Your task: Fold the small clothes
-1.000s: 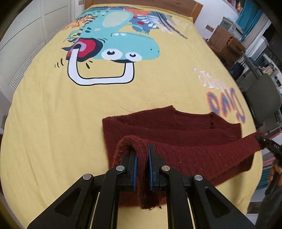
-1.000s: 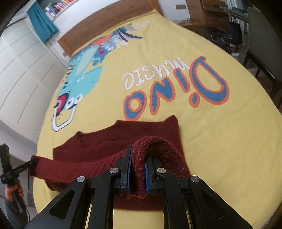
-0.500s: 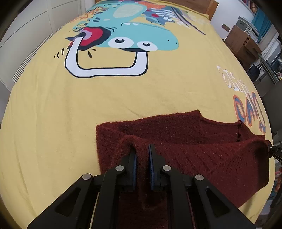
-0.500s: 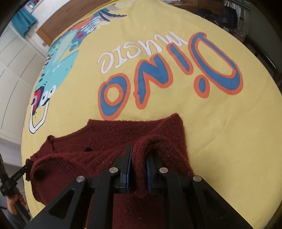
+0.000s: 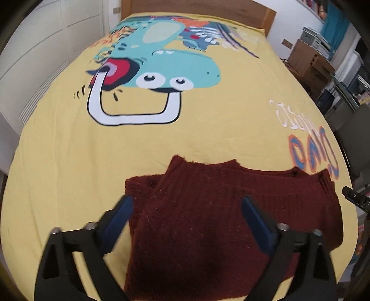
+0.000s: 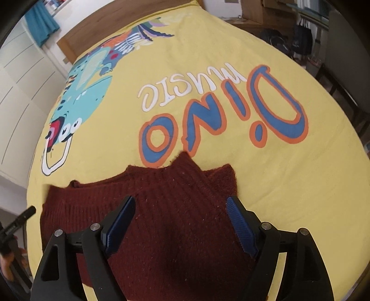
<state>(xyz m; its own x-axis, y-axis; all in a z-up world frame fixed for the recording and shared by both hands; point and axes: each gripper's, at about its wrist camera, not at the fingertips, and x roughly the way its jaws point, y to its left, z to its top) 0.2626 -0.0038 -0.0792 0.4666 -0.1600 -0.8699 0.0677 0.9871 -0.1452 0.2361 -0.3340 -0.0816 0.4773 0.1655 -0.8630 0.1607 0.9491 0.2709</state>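
Left wrist fisheye close above the maroon knitted garment [image 5: 208, 220], angled steeply down toward the wooden headboard [image 5: 198, 9], right wrist fisheye likewise from the other end, both sharing garment and yellow dinosaur bedspread [image 6: 277, 173]

My left gripper [image 5: 186, 209] and right gripper [image 6: 180, 209] both point steeply downward, jaws just sprung wide apart, blue pads [image 6: 240, 224] clear of the knit lying between them.

Each claw, the left claw [image 5: 186, 217] and the right claw [image 6: 180, 220], is a matte black plastic frame with triangular cut-outs. Round silver screws sit at its joints. The fingers [image 6: 240, 225] carry ribbed blue pads.
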